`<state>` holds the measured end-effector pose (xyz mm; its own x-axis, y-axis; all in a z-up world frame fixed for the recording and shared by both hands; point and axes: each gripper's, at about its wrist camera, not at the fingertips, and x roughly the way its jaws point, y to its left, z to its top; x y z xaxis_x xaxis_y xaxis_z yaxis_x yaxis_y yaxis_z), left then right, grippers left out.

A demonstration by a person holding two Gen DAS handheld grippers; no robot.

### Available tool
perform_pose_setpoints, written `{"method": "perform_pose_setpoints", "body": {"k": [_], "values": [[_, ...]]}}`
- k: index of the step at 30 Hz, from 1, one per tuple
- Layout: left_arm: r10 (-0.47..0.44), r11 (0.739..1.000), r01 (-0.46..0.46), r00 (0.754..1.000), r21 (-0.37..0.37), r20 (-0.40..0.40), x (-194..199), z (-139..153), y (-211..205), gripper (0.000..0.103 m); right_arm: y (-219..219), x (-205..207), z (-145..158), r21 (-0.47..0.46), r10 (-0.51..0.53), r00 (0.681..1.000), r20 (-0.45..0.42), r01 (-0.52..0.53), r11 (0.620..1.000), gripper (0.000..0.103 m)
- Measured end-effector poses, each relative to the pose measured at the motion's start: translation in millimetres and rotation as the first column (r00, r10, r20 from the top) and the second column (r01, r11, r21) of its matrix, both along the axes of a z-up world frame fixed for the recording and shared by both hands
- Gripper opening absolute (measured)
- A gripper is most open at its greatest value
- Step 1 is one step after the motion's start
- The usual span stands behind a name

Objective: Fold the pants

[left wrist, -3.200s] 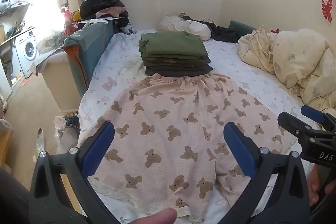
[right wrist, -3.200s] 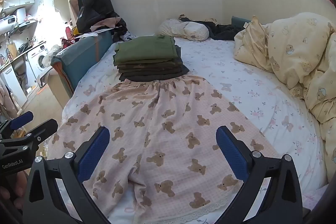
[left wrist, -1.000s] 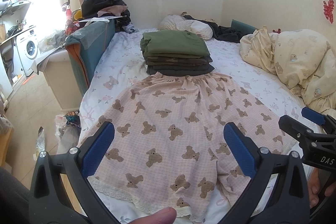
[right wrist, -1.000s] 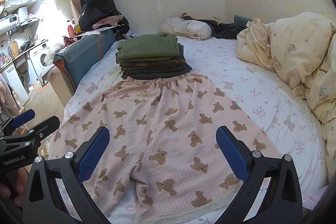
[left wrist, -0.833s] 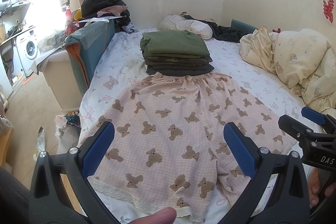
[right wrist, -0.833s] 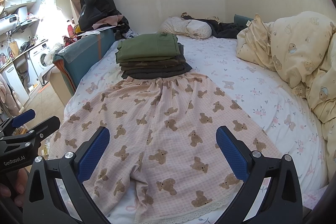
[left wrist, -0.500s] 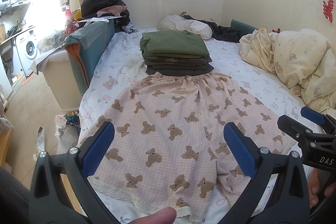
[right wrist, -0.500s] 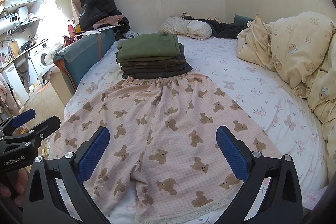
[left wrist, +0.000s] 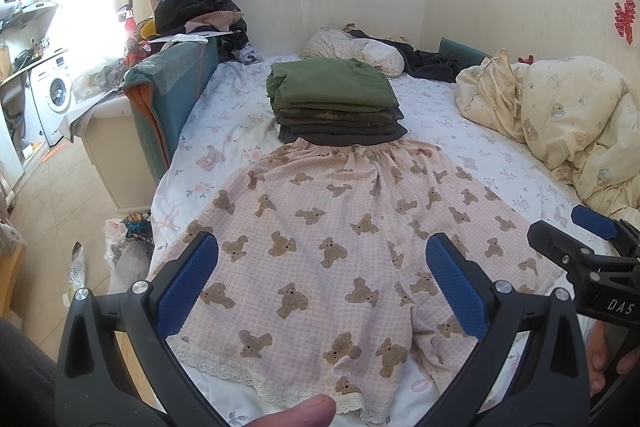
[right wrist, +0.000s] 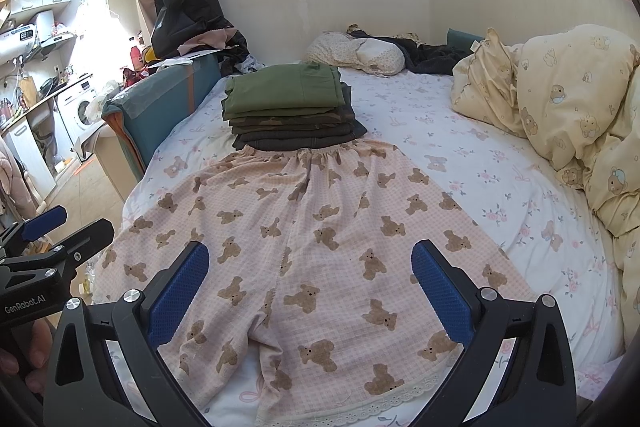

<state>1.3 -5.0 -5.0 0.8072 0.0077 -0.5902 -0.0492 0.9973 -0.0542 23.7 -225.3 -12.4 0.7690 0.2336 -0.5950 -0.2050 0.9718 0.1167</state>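
Pants (left wrist: 328,251), pale pink check with brown bears and a lace hem, lie spread flat across the near half of the bed (left wrist: 224,123), legs toward six o'clock and the gathered waistband at twelve o'clock, touching the foot of a stack of folded clothes (left wrist: 336,103) in olive and dark tones. Left gripper (left wrist: 322,285) hangs above the hem end of the pants with its blue-padded jaws spread wide and nothing between them; in its view the right tool's tip shows at three o'clock. Right gripper (right wrist: 310,291) sits likewise over the pants' legs, jaws wide apart and empty, with the left tool's black arm at nine o'clock in its view. A cream duvet (right wrist: 568,115) printed with bears is bunched at two to three o'clock, beside the wall. A pillow (right wrist: 356,53) lies at twelve o'clock beyond the stack, with dark clothing just beside it. At ten o'clock, off the bed, stands a washing machine (left wrist: 54,95).
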Motion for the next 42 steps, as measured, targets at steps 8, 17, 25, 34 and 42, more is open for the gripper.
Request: {"method": "perform_pose_setpoints", "body": {"k": [8, 17, 25, 34, 42], "values": [[0.045, 0.999, -0.043, 0.996, 0.025, -0.073, 6, -5, 12, 0.102, -73, 27, -20, 0.091, -0.191, 0.962, -0.197, 0.212, 0.973, 0.103], [0.054, 0.999, -0.055, 0.989, -0.001, -0.135, 19, -14, 12, 0.102, -228, 109, -91, -0.114, -0.469, 0.709, -0.527, 0.488, 0.866, 0.082], [0.080, 0.996, -0.085, 0.979, -0.024, -0.186, 31, -18, 17, 0.102, -273, 112, -145, -0.056, -0.446, 0.568, -0.691, 0.574, 0.817, 0.071], [0.061, 0.987, -0.100, 0.959, -0.128, -0.277, 40, -29, 30, 0.102, -229, 110, -117, -0.037, -0.340, 0.722, -0.602, 0.400, 0.916, 0.001], [0.071, 0.984, -0.115, 0.952, -0.134, -0.296, 38, -30, 37, 0.102, -155, 79, -46, 0.083, -0.129, 0.907, -0.401, 0.177, 0.981, 0.000]]}}
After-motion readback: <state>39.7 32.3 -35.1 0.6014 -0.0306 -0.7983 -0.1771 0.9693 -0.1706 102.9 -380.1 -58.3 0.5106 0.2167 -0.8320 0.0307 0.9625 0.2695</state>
